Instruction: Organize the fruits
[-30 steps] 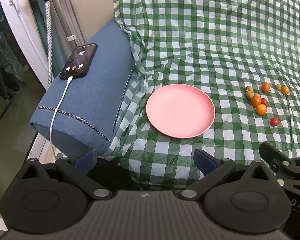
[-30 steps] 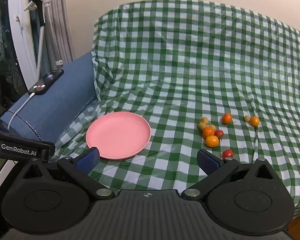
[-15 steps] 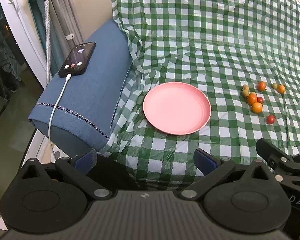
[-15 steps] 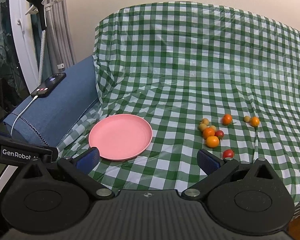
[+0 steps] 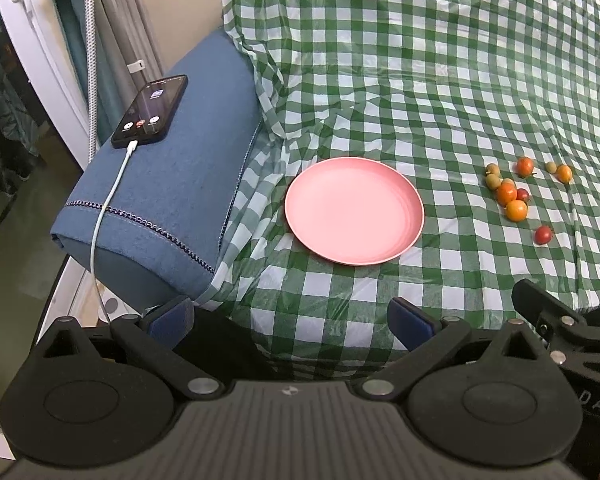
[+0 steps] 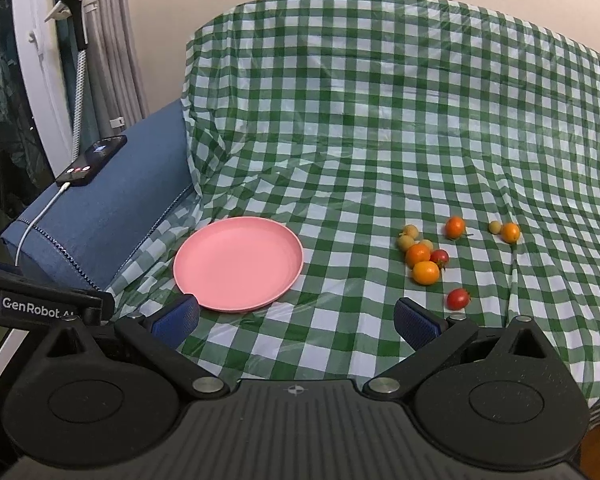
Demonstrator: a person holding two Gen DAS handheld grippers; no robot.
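— Since a second ago? Both views have shifted a little; nothing on the green checked cloth (image 6: pixel 380 128) has moved.
— And the pink plate (image 6: pixel 238 264)?
— Bare, with the small fruits (image 6: pixel 426 258) clustered well to its right.
— Grippers?
— Left gripper (image 5: pixel 292 316) and right gripper (image 6: pixel 296 318) both gape wide, holding nothing.

Both fisheye views are evenly and fairly brightly lit by soft indoor light, with only faint shadows. The glossy green checked cloth (image 6: pixel 380 128) shows pale sheen along its folds, and the phone (image 5: pixel 150 111) screen glows. Focus is sharp in the middle. Straight lines bow strongly toward the edges, and the corners darken. The far left side, beyond the cushion (image 5: pixel 172 200), is dim.
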